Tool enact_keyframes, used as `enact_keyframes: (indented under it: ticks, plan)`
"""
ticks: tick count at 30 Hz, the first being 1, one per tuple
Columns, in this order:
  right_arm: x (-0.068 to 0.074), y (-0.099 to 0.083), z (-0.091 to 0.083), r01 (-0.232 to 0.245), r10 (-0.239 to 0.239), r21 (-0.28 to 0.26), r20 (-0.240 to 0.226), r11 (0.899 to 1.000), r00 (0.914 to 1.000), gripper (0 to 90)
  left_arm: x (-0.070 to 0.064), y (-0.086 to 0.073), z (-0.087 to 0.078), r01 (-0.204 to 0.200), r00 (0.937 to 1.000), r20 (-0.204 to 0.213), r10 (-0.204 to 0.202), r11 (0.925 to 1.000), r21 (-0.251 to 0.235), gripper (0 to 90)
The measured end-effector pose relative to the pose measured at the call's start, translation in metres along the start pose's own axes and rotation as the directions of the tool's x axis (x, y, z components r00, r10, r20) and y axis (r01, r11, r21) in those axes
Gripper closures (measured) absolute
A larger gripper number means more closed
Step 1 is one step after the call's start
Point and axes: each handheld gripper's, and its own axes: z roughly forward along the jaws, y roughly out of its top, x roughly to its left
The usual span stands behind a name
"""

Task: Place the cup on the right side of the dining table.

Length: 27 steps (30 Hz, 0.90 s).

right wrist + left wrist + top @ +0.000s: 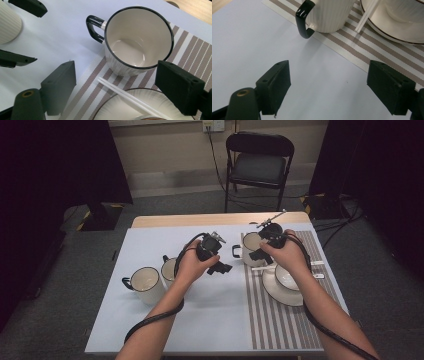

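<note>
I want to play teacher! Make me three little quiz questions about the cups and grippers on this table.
1. True or false: the mug on the striped mat has liquid in it.
2. How many mugs stand on the plain part of the table, off the mat? A) one B) two C) four
3. Fill in: the white chopsticks rest across the ____.

Key:
1. False, it is empty.
2. B.
3. Plate. Both the left gripper and the right gripper have jaws apart, holding nothing.

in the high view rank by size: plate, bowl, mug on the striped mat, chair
1. chair, though farthest off
2. plate
3. bowl and mug: look alike, both partly hidden by the right hand, so unranked
</note>
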Motion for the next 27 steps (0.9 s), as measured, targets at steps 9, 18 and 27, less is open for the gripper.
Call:
enact_keyframes:
  ticks: [9, 18, 27]
  plan:
    - [0.006, -0.001, 0.000, 0.019, -0.019, 0.010, -0.009, 1.000, 0.9998, 16.1, -0.005, -0.003, -0.005, -0.012, 0.9999, 0.005, 0.012, 0.9999, -0.003, 18.7]
    - [0.009, -0.002, -0.002, 0.027, -0.027, -0.003, -0.020, 1.000, 0.9994, 16.1, -0.008, -0.007, -0.006, -0.016, 0.9997, 0.016, 0.016, 0.9999, 0.001, 18.7]
    - [0.014, -0.004, -0.005, 0.037, -0.037, -0.013, -0.025, 0.999, 0.9990, 16.3, -0.009, -0.010, -0.009, -0.015, 0.9997, 0.021, 0.014, 0.9999, 0.006, 18.8]
